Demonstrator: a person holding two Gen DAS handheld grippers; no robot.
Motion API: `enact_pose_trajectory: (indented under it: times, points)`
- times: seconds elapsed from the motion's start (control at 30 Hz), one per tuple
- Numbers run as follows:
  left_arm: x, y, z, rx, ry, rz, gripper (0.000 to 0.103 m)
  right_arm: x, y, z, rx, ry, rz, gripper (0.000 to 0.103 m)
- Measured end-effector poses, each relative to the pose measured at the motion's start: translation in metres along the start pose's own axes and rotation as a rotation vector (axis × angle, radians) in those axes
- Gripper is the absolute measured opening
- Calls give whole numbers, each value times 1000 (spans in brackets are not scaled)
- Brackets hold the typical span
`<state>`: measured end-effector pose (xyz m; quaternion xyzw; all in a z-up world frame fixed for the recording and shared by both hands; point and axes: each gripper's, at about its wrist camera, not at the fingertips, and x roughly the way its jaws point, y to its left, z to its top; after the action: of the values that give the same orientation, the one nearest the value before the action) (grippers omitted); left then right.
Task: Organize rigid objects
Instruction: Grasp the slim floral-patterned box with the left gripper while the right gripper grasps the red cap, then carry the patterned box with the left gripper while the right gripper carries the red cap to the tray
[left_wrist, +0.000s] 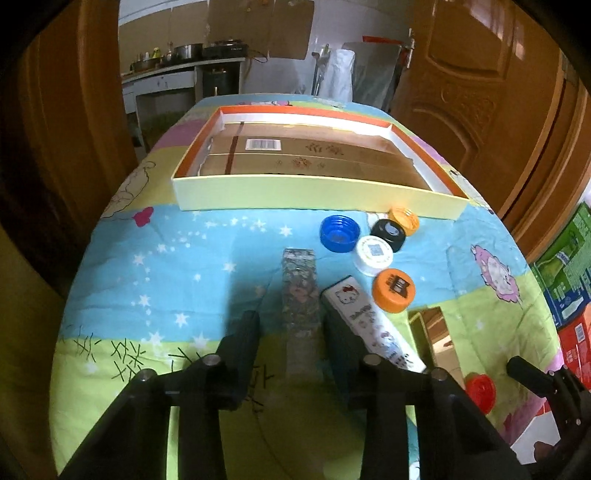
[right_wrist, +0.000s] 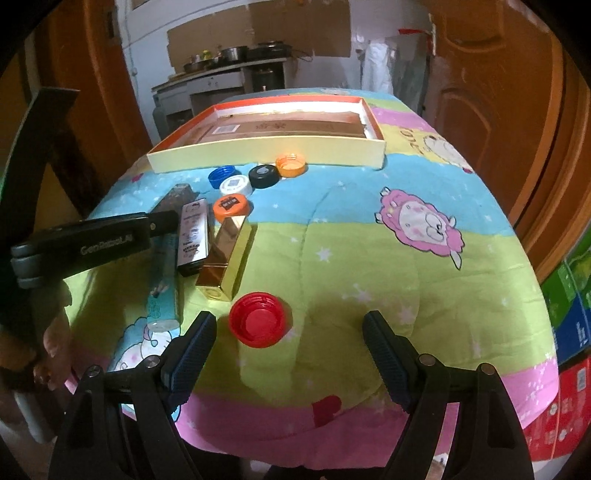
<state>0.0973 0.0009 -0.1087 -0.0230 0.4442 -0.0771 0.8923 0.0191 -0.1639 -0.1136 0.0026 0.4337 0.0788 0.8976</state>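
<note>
A long dark patterned bar (left_wrist: 299, 291) lies on the cartoon bedspread between the fingers of my left gripper (left_wrist: 291, 325). The right finger sits against the bar; a gap shows at the left finger (left_wrist: 247, 332), so the jaws stand open around it. Beside it lie a white cartoon box (left_wrist: 369, 325) and a gold box (right_wrist: 227, 254). My right gripper (right_wrist: 291, 343) is open just above the cloth, with a red cap (right_wrist: 258, 325) between its fingers, nearer the left one. In the right wrist view the left gripper's finger (right_wrist: 162, 223) crosses the bar (right_wrist: 177, 194).
A shallow yellow and orange tray box (left_wrist: 314, 192) lined with cardboard stands at the far end. In front of it are blue (left_wrist: 339, 232), black (left_wrist: 388, 232), white (left_wrist: 373, 254) and two orange caps (left_wrist: 393, 290). Wooden doors flank the table; coloured cartons (right_wrist: 572, 317) stand at the right.
</note>
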Motion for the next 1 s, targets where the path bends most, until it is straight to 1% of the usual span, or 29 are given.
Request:
enact_pose_trajectory:
  times: [0.1, 0.17, 0.27, 0.3, 0.37, 0.47, 0.73, 1.0]
  points:
    - [2, -1, 1, 12, -6, -2, 31, 2, 4, -1, -25, -9, -16, 79]
    - [2, -2, 1, 24, -10, 4, 30, 2, 6, -1, -43, -18, -30, 66]
    - [2, -4, 0, 31, -12, 0, 22, 1, 7, -1, -58, -26, -32, 57]
    - [1, -5, 0, 31, -14, 0, 21, 1, 7, -1, -62, -28, -31, 55]
    - [1, -5, -1, 27, -18, 1, 21, 0, 7, -1, -70, -32, -27, 41]
    - [0, -2, 0, 12, -20, -5, 20, 0, 6, -1, -69, -37, -23, 31]
    - [-6, 5, -2, -27, -41, -19, 20, -4, 1, -1, -40, -51, 3, 30]
    - [-21, 7, 3, -29, -81, -8, 20, -17, -5, 6, -26, -92, -16, 30]
